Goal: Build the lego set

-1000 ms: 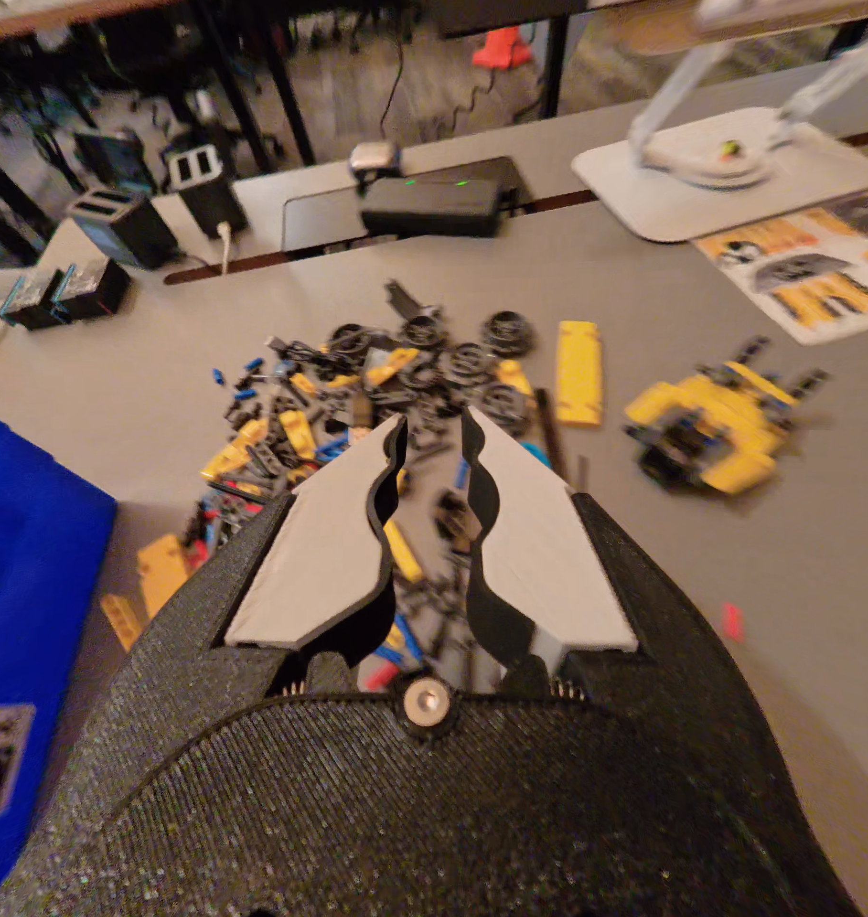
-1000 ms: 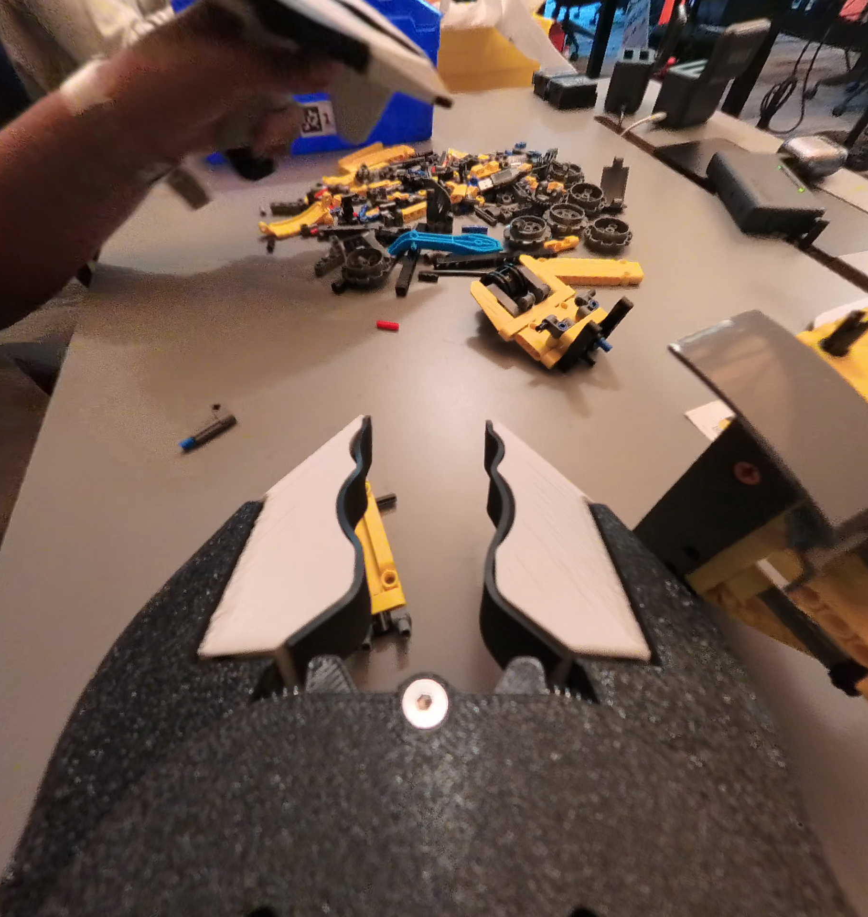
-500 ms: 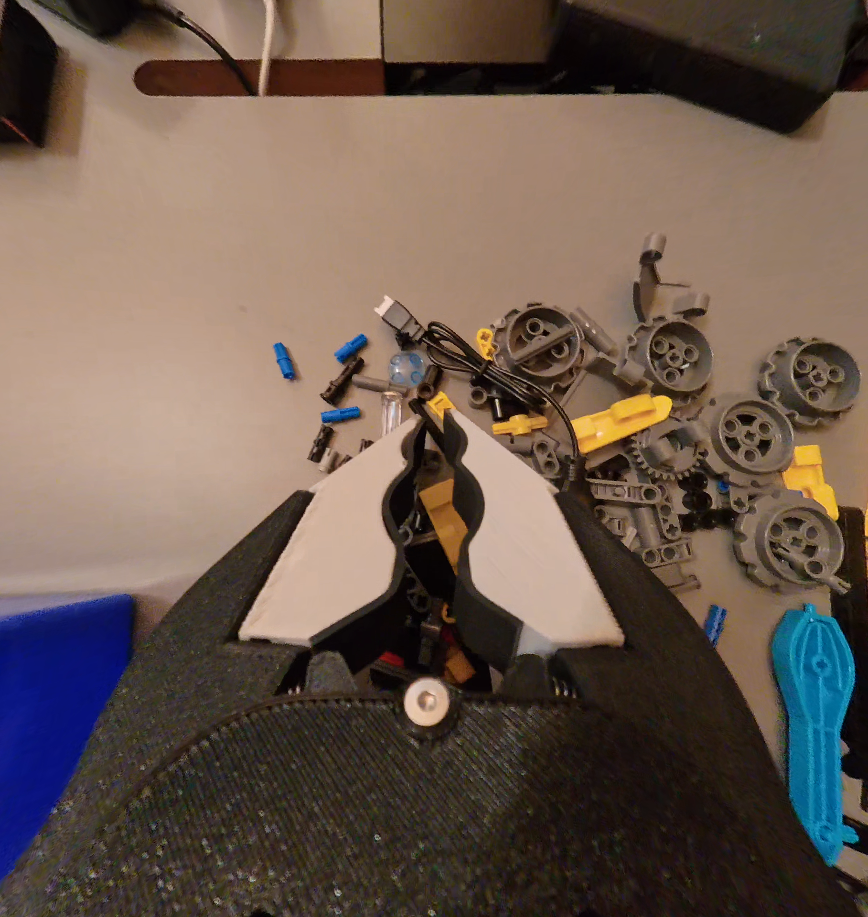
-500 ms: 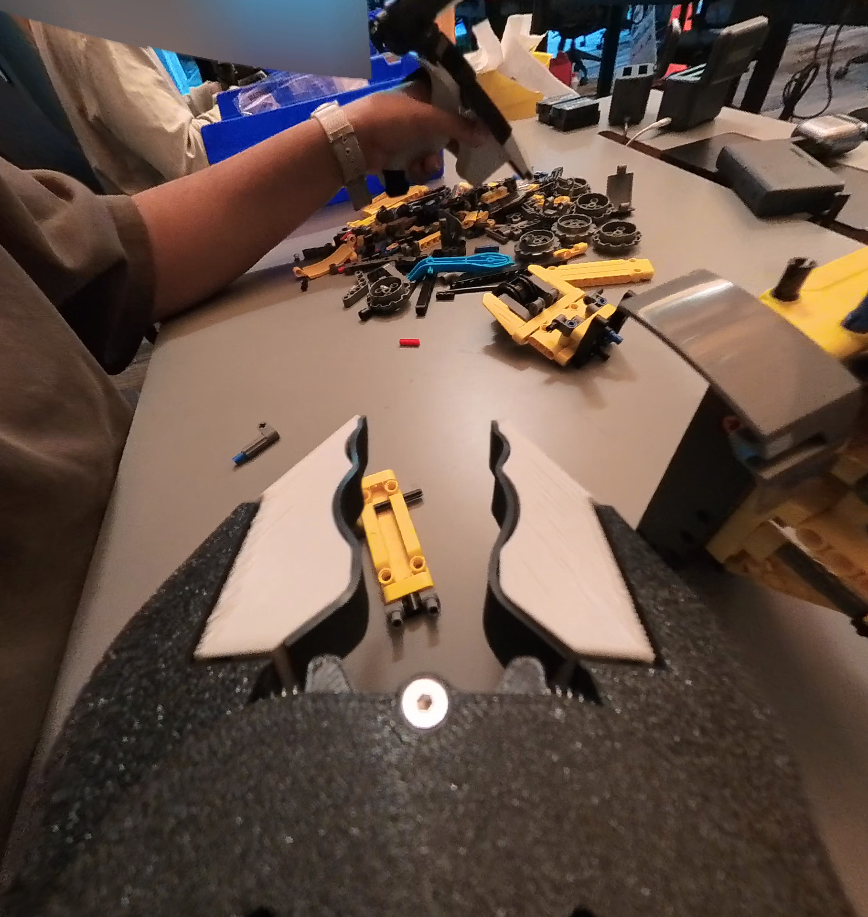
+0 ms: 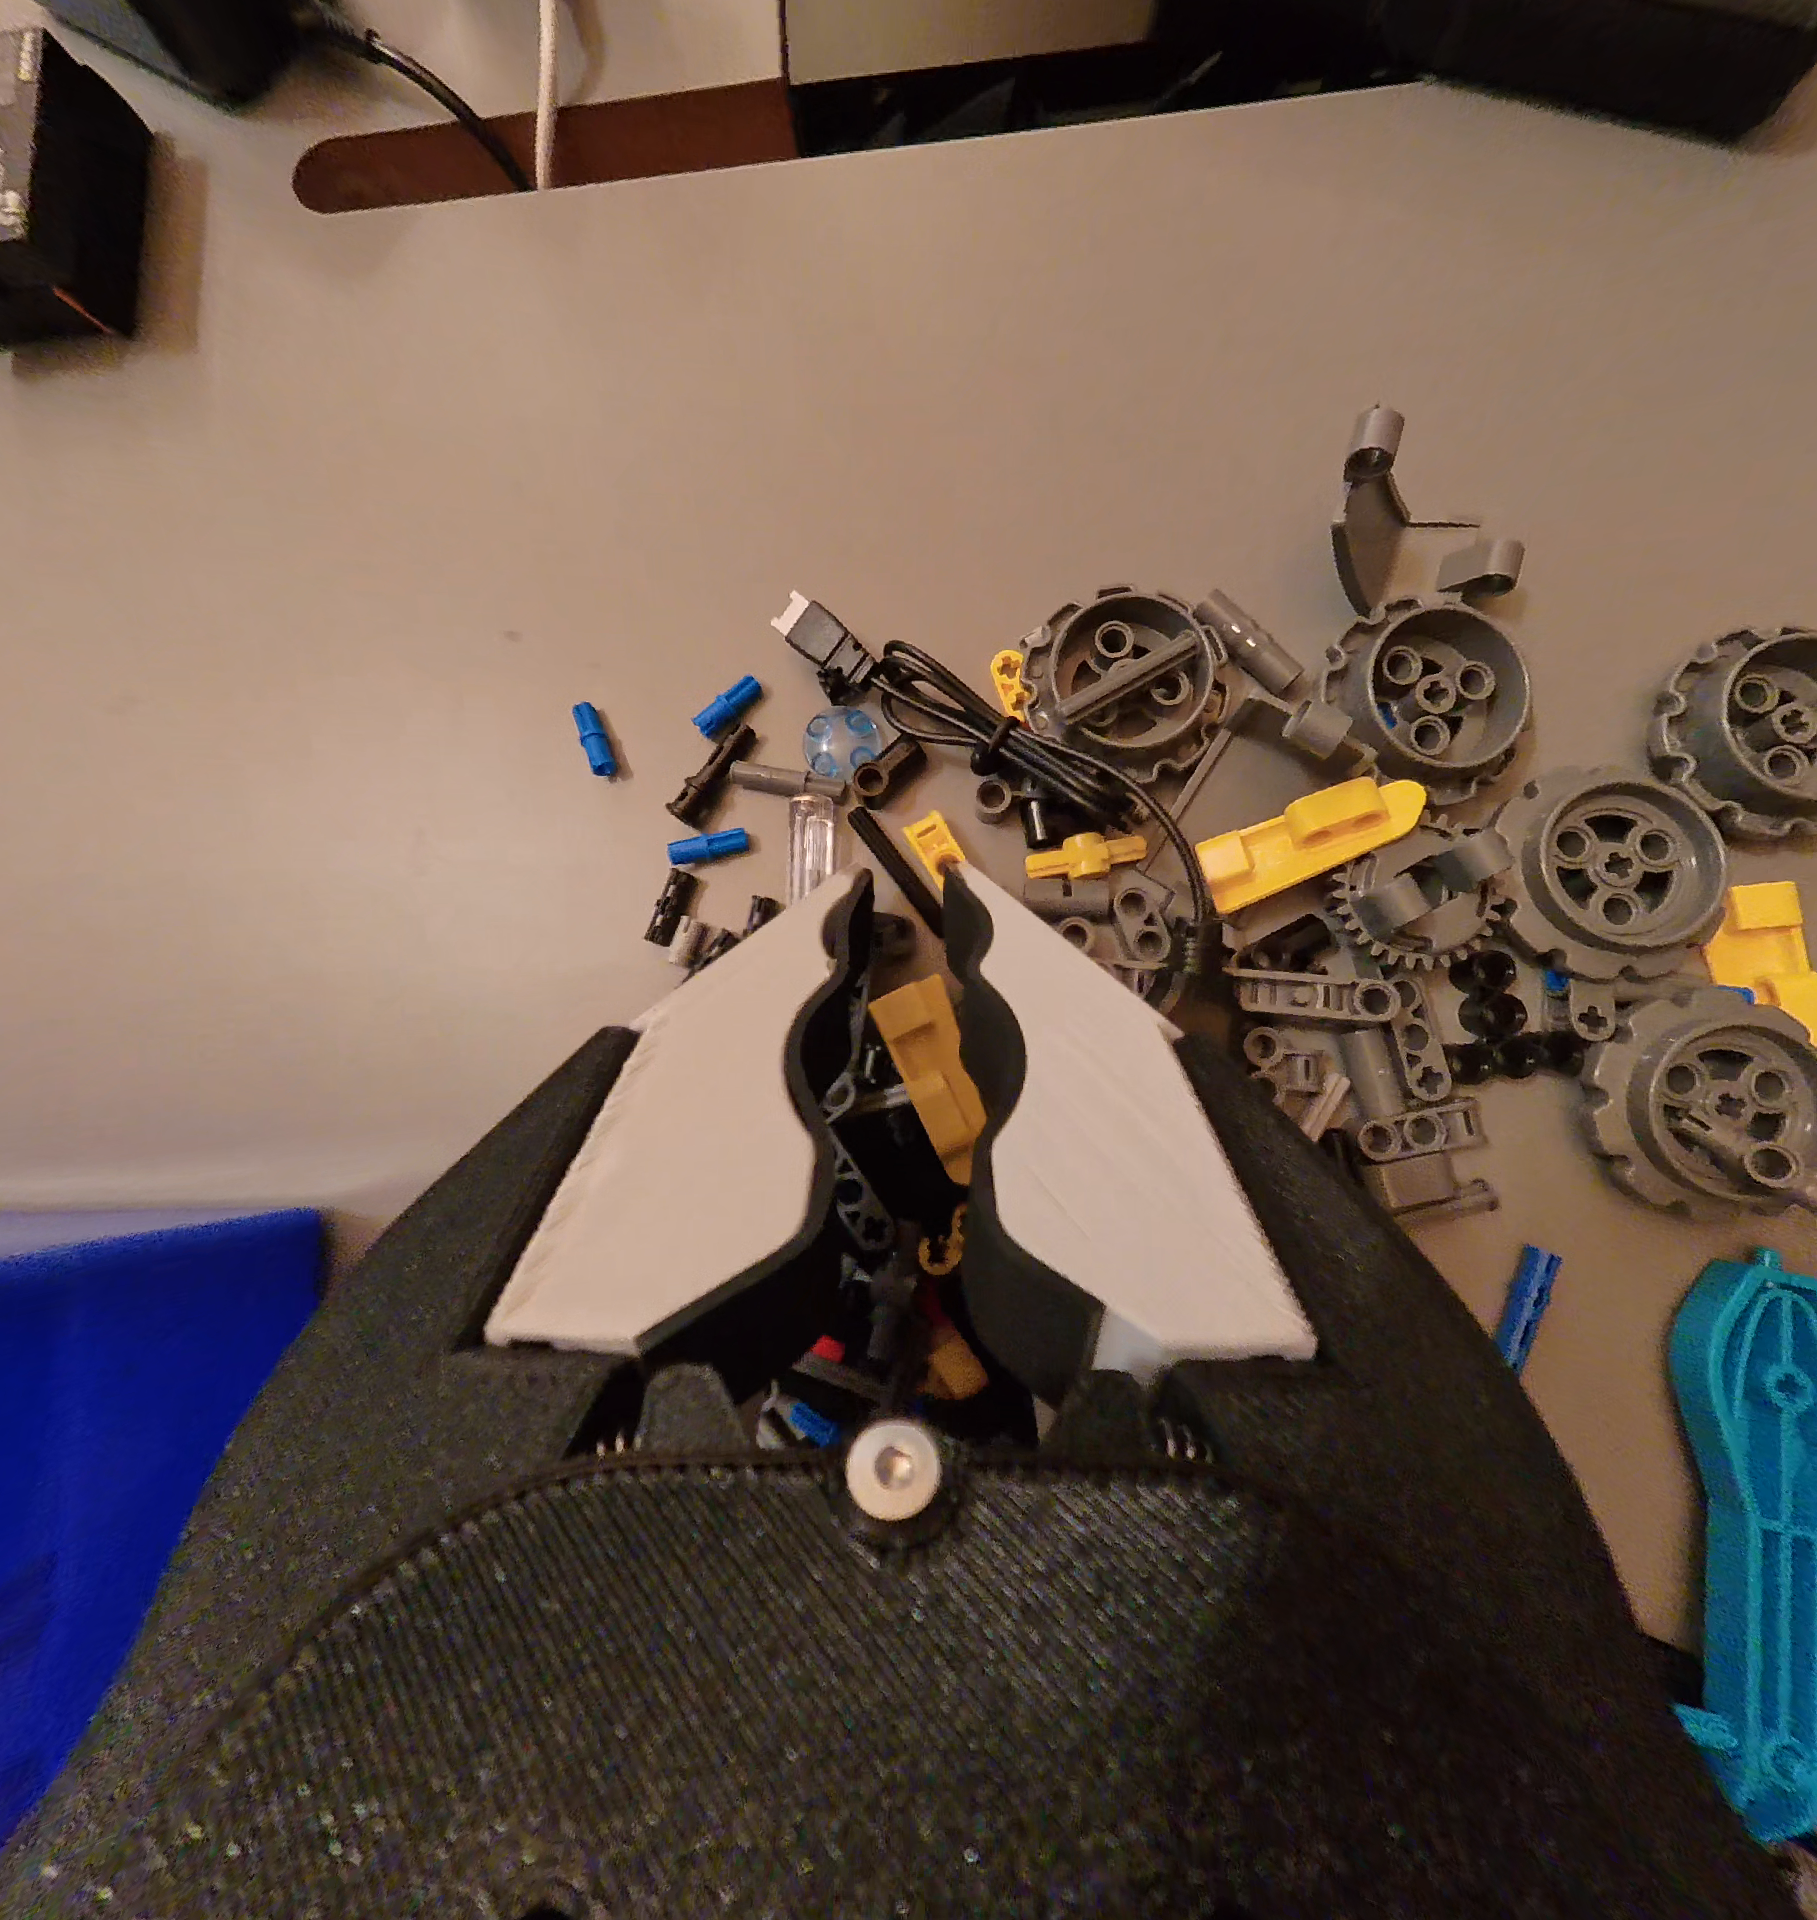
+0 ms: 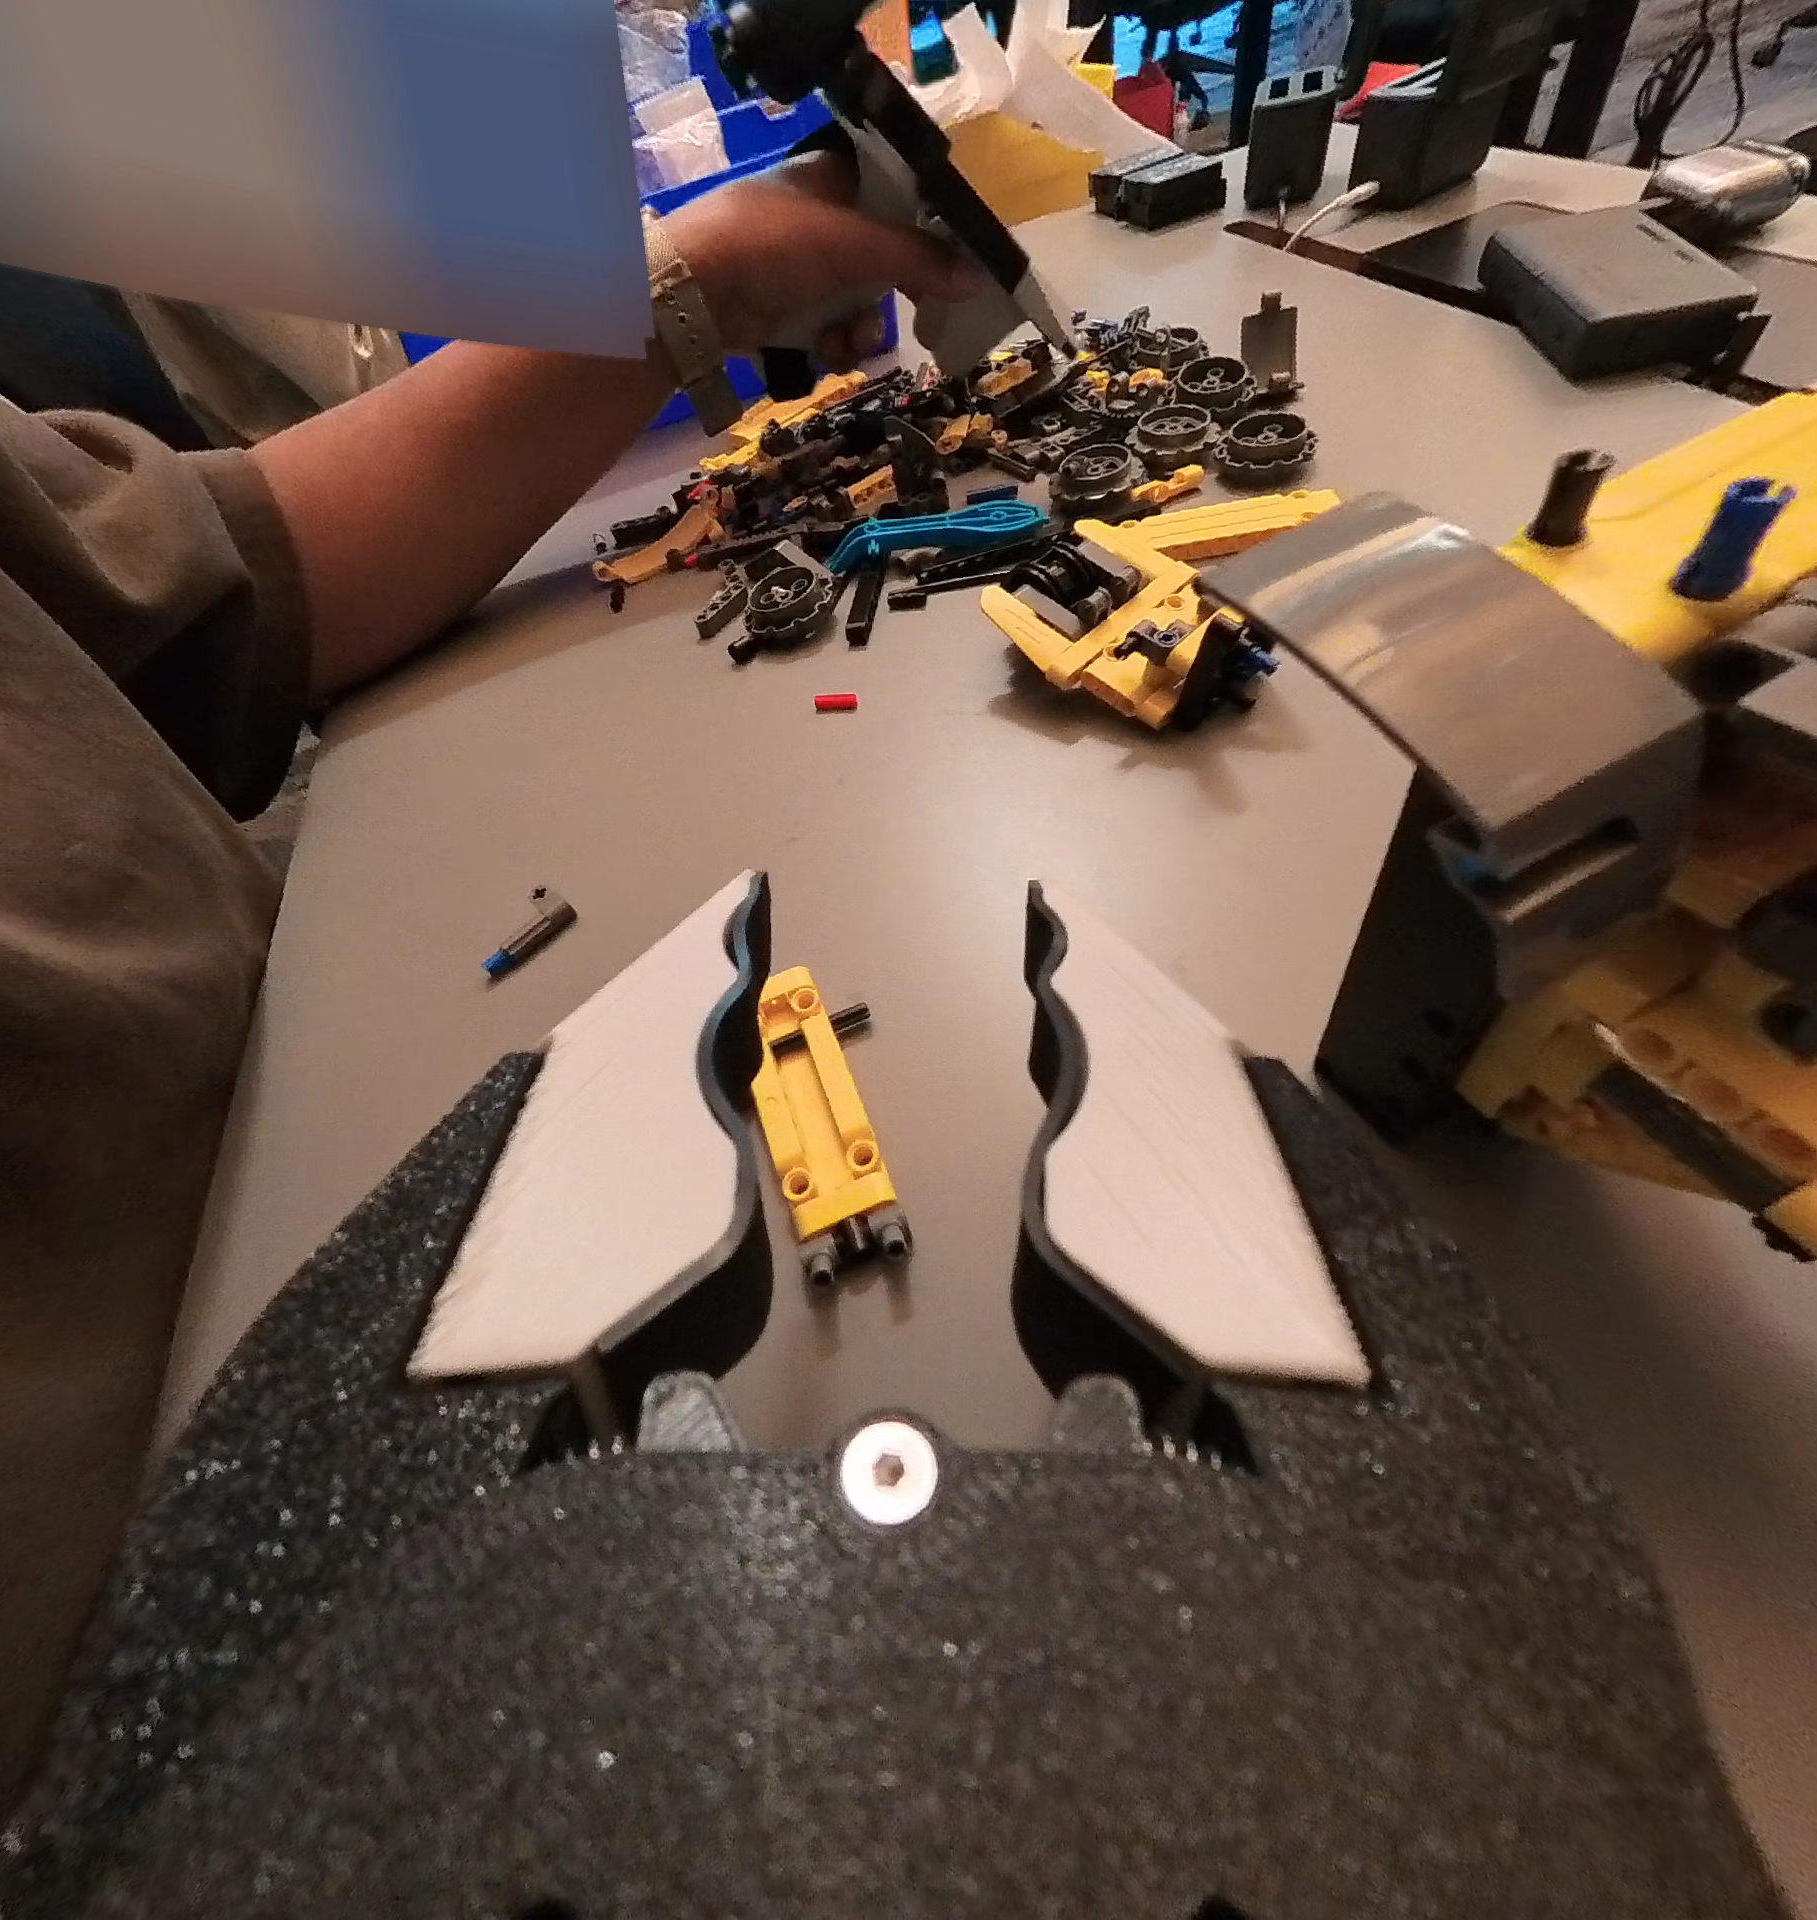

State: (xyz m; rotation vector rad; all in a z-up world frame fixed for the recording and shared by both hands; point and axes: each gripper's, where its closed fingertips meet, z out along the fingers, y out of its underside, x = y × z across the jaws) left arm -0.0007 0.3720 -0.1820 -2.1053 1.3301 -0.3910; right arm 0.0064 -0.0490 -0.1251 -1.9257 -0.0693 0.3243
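Note:
My left gripper (image 5: 909,888) points down into a pile of building-toy parts (image 5: 1299,935) on the grey table (image 5: 675,416). Its jaws stand a narrow gap apart. A thin black axle (image 5: 883,852) crosses between the tips, and a yellow piece (image 5: 930,1060) lies below the jaws. It also shows in the right wrist view (image 6: 987,270), held by a hand over the pile (image 6: 935,447). My right gripper (image 6: 893,888) is open just above the table. A flat yellow panel with black pins (image 6: 821,1122) lies between its fingers, close to the left one.
Grey wheel hubs (image 5: 1610,873), a black cable (image 5: 1039,769) and a teal tool (image 5: 1787,1507) lie right of the left gripper, a blue bin (image 5: 104,1455) left. A large yellow-grey model (image 6: 1610,831), a small yellow assembly (image 6: 1122,634) and the person's arm (image 6: 447,499) flank the right gripper. The gap from one gripper's tips to the other's is roughly 45 cm.
My left gripper dropped onto the pile and its jaws narrowed; in the last half second it barely moved. My right gripper drew back slightly, so the yellow panel shows more fully between its fingers.

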